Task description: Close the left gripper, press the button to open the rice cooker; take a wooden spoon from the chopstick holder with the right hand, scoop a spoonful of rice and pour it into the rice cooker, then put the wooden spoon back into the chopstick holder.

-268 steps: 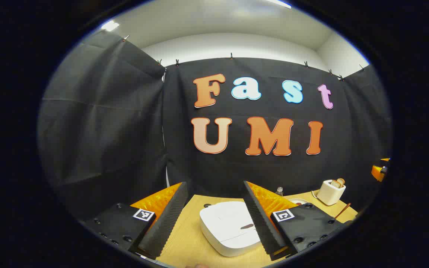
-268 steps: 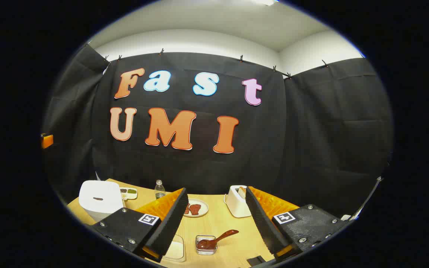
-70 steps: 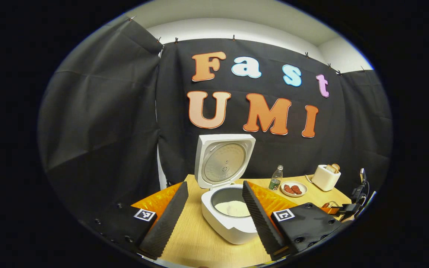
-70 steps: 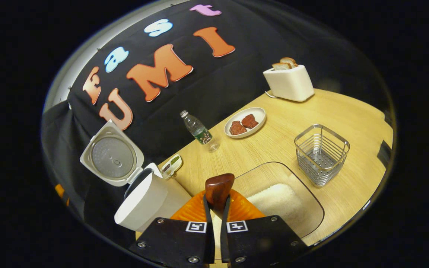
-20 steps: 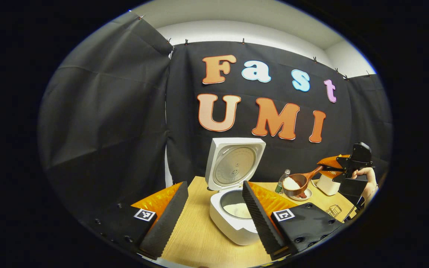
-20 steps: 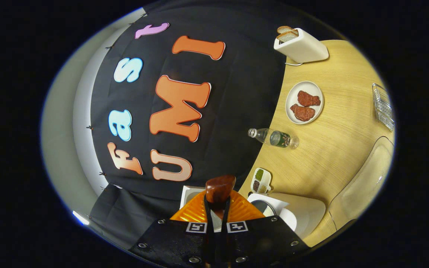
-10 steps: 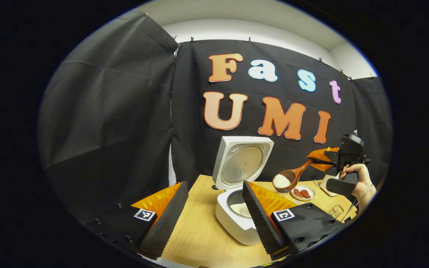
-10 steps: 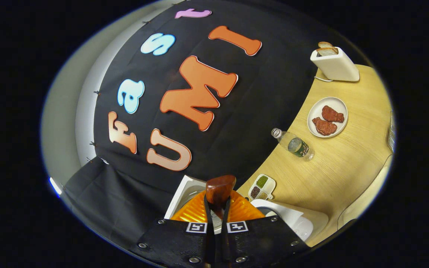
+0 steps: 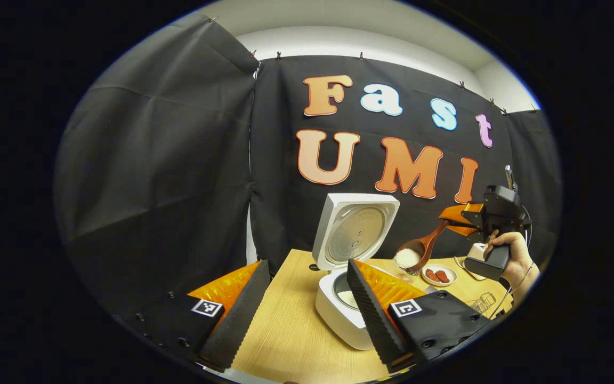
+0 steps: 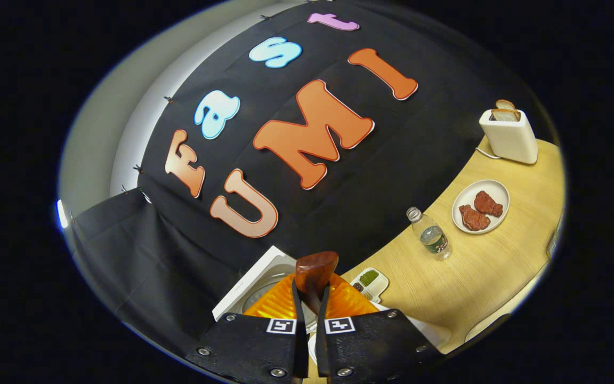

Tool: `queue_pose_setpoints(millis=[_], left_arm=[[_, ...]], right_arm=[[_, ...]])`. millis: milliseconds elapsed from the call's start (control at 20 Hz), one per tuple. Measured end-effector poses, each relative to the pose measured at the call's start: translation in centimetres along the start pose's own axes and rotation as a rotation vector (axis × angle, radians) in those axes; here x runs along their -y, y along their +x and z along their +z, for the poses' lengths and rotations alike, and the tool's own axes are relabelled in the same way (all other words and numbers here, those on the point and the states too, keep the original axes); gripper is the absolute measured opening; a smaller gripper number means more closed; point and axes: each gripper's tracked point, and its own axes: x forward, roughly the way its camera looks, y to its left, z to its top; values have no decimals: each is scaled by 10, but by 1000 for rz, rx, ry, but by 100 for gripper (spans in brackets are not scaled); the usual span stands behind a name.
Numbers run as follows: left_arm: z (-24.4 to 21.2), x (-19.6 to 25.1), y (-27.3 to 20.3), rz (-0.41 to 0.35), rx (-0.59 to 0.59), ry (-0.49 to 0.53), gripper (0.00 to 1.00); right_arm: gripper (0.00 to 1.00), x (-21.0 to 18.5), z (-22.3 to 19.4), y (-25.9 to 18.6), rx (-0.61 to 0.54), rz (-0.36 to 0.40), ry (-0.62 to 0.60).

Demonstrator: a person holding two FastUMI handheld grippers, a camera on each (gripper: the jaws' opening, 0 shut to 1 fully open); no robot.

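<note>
Spoon (image 9: 419,246) tilted further; left claw (image 9: 307,298) hides pot.

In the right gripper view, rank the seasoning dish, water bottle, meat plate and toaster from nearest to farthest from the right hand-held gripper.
1. Seasoning dish, just right of the right hand-held gripper, which holds the wooden spoon.
2. Water bottle, farther right, by the wall.
3. Meat plate, beyond the bottle.
4. Toaster, at the far end.
</note>
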Motion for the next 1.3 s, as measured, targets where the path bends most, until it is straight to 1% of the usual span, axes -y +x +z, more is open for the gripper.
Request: queue_pose_setpoints(millis=[350, 550, 700, 950, 1050, 1300], left_arm=[[1, 1, 2, -3, 2, 4, 99], [0, 1, 2, 0, 3, 2, 100], [1, 0, 0, 4, 4, 1, 99], [1, -1, -1, 8, 6, -1, 100], [2, -1, -1, 8, 7, -1, 99], [-1, 0, -1, 7, 6, -2, 99]], right_arm=[[5, -15, -3, 1, 23, 29, -172], [5, -26, -7, 0, 27, 57, -233], [5, -31, -7, 2, 41, 67, -290], [5, -39, -9, 1, 49, 84, -322], [5, -42, -8, -1, 51, 91, -338], [5, -49, -13, -2, 63, 106, -412]])
